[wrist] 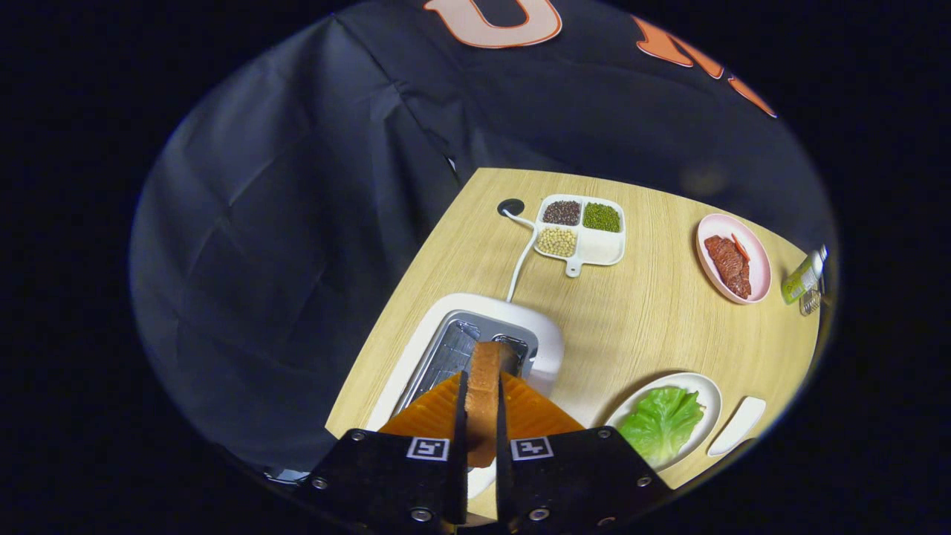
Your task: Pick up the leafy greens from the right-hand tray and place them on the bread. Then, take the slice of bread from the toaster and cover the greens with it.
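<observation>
Desk (pixel 654 327): pale wood-grain top; I take the white toaster as my landmark for everything on it.
Toaster (pixel 475 319): white rounded body with a metal-lined slot, directly under my tool; a white cord (pixel 520 264) runs from its far side to a dark round grommet (pixel 510 207) in the desk.
White oval plate (pixel 706 401): just right of the toaster, carrying a crinkled green lettuce leaf (pixel 661 423). I judge the leaf is already laid over the bottom bread, though I cannot see any bread under it.
Pink round plate (pixel 758 275): far right of the toaster, with a reddish-brown slab of meat (pixel 728 264).
Divided white tray with a handle (pixel 583 230): beyond the toaster, holding dark, green and pale beans in separate compartments; the fourth is bare.
Small white dish (pixel 737 425): right of the oval plate, well away from the toaster.
Golden-brown bread slice (pixel 483 405): held edge-on between the fingers, lifted above the toaster slot.
Tool (pixel 481 416): clamped on the bread slice, both fingers pressing its faces.
Green bottle (pixel 802 276): past the pink plate, farthest right of the toaster.
Risk: I judge the slice could pivot or slip while I swing right, since I hold only part of it; releasing it edge-on could tip it off the leaf or drag the leaf aside.
Writing: none I can read; square coded markers sit on the tool, and the bottle label is too small.
</observation>
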A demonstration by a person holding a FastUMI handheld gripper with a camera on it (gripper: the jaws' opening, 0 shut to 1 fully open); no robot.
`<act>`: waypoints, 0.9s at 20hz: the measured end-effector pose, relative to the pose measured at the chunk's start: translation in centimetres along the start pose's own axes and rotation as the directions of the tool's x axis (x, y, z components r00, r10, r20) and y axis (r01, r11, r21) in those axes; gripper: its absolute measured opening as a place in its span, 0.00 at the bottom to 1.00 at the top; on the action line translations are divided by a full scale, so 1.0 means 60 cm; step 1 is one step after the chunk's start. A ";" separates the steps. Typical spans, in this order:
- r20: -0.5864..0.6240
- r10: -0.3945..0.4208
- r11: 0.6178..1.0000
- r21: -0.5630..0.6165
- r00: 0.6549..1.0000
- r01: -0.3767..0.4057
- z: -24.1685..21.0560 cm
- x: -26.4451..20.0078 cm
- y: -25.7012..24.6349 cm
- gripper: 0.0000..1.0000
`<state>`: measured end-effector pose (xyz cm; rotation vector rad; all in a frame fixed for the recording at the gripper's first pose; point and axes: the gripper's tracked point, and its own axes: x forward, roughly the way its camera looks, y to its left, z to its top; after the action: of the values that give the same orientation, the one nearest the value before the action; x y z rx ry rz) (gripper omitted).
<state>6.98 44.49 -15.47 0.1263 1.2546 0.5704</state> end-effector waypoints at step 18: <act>0.276 0.185 0.971 0.100 0.943 -0.219 -0.020 -0.197 -0.120 0.16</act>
<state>6.03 32.48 -8.51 0.4313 1.0220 0.6267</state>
